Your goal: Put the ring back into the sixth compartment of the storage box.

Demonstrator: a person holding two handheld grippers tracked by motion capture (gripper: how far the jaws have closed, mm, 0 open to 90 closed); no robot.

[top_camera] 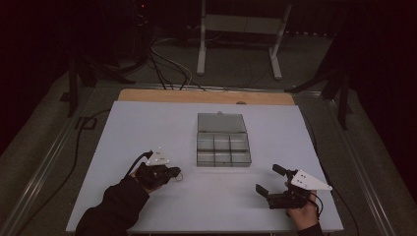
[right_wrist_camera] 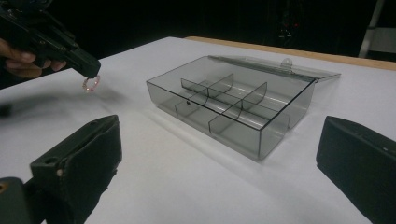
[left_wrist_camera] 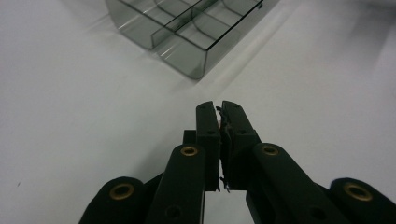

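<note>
Nearest to us in the high view: our right gripper (top_camera: 269,183) at the near right of the table (top_camera: 147,123), held from below by the right hand (top_camera: 304,212), grey three-cornered plate on top. Jaws spread wide, nothing between them; they aim left and slightly away, toward the table's middle. In the right gripper view the two black jaws sit far apart at the frame's lower corners, bare white tabletop between them.

Our left gripper (top_camera: 174,172) is at the near left, dark sleeve (top_camera: 115,206) coming in from the bottom edge, forearm angled up and to the right. Jaws point right, toward the box. In the left gripper view they're pressed together, only a thin sliver showing at the seam. From the right gripper view we see a small pinkish ring (right_wrist_camera: 91,84) pinched at that gripper's tip, hanging below it, just above the table; its opening faces roughly toward that camera. No real long axis to it, it's round.

Further out: clear plastic compartment box (top_camera: 223,147) at table centre, lid (top_camera: 221,123) open and lying flat behind it on the far side. Long axis runs left-right across the table. Dividers split it into compartments; we see nothing in them. Ring is left of the box, well apart from it.
</note>
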